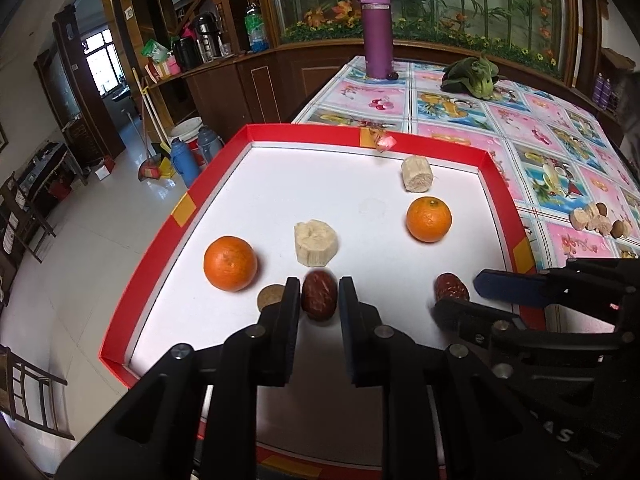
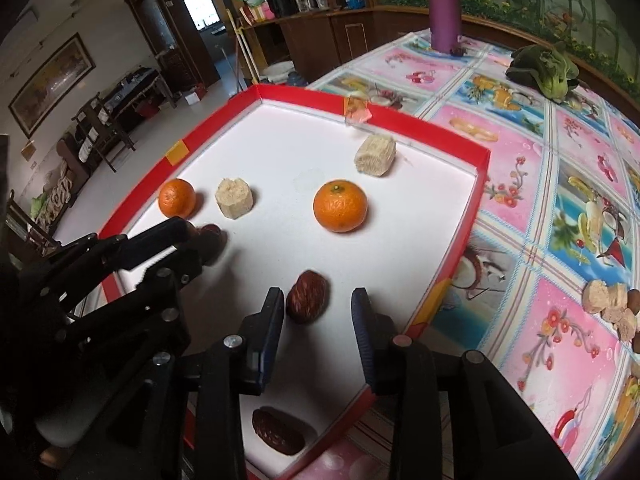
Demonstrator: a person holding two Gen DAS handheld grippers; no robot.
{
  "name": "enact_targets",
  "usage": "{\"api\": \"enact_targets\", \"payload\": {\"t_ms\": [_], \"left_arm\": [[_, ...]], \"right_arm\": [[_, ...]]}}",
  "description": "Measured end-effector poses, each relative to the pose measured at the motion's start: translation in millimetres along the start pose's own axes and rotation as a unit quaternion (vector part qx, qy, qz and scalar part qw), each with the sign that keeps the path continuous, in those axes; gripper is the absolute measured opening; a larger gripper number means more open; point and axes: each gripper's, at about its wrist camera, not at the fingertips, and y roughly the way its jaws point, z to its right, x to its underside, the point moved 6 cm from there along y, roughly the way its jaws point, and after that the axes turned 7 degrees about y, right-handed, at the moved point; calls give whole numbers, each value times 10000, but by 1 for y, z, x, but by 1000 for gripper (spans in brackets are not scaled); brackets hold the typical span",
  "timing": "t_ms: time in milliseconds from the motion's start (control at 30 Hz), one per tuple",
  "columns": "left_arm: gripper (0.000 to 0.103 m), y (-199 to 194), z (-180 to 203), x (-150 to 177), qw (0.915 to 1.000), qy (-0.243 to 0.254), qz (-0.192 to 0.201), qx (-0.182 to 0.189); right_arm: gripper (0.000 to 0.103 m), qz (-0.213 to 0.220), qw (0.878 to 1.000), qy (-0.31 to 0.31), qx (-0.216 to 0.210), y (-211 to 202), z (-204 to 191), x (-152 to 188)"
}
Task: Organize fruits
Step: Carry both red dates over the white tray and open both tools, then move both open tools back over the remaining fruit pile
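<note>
A red-rimmed white tray (image 1: 498, 176) holds two oranges (image 1: 229, 263) (image 1: 429, 219), two pale cut chunks (image 1: 315, 242) (image 1: 417, 173), a small brown round piece (image 1: 269, 296) and red dates. My left gripper (image 1: 319, 296) stands around one date (image 1: 319, 294), its pads close to both sides; contact is unclear. My right gripper (image 2: 318, 306) is open around another date (image 2: 307, 297), which touches only the left pad. A third date (image 2: 277, 430) lies under the right gripper. The right gripper also shows in the left view (image 1: 472, 292).
The tray sits on a table with a pink flowered cloth (image 1: 552, 148). On the cloth are a purple flask (image 1: 377, 32), a leafy vegetable (image 1: 474, 76) and a heap of chunks and brown nuts (image 2: 612, 308). Floor drops off left of the tray.
</note>
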Motion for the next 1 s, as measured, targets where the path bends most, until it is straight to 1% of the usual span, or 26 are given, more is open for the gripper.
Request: {"api": "enact_targets", "payload": {"t_ms": [33, 100, 167, 367, 467, 500, 733, 900, 1000], "left_arm": [[31, -1, -1, 0, 10000, -25, -6, -4], [53, -3, -4, -1, 9999, -72, 29, -109], [59, -8, -5, -4, 9997, -76, 113, -193], [64, -20, 4, -11, 9995, -25, 214, -214], [82, -27, 14, -14, 9994, 70, 284, -206], [83, -29, 17, -15, 9992, 104, 326, -225], [84, -38, 46, -25, 9983, 396, 396, -178], [87, -47, 64, -30, 9974, 542, 451, -144], [87, -52, 80, -33, 9966, 664, 491, -12]], "right_arm": [[35, 53, 10000, -14, -36, -4, 1, -1], [37, 144, 9998, -16, -150, -13, 4, -1], [38, 271, 9995, 7, -163, -23, 8, -2], [39, 637, 9980, 23, 54, -56, 31, -2], [42, 763, 9968, 164, 190, -67, 49, 0], [42, 799, 9963, 223, 238, -70, 56, 1], [42, 997, 9926, 505, 473, -94, 99, 12], [42, 1163, 9883, 657, 735, -114, 133, 25], [42, 1237, 9846, 754, 982, -129, 161, 39]]}}
